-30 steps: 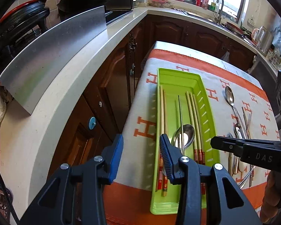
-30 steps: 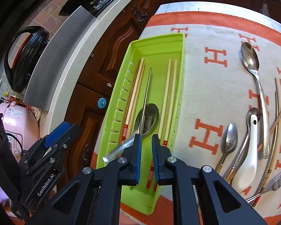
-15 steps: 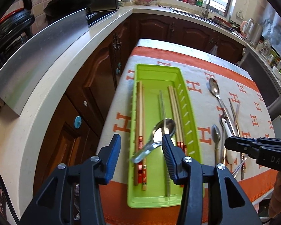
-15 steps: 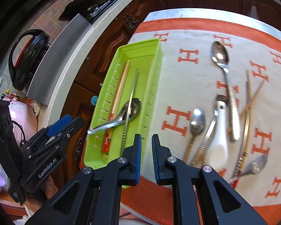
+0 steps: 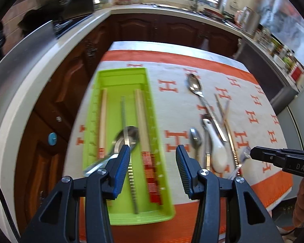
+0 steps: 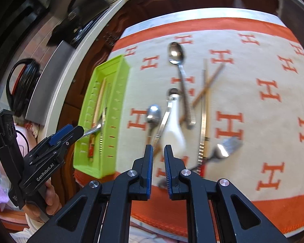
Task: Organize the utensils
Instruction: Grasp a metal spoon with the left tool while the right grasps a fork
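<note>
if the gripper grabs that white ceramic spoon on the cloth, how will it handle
The white ceramic spoon looks glazed and glossy, so it may slip between narrow pads. It is probably rigid, heavier than the metal spoons beside it, and likely to chip if dropped. A metal handle lies against it, so lifting may nudge that.

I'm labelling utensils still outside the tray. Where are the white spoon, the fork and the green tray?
white spoon [image 6: 173,134], right wrist view, on its bowl
fork [image 6: 230,144], right wrist view, on its head
green tray [image 5: 122,74], left wrist view, on its far rim
</note>
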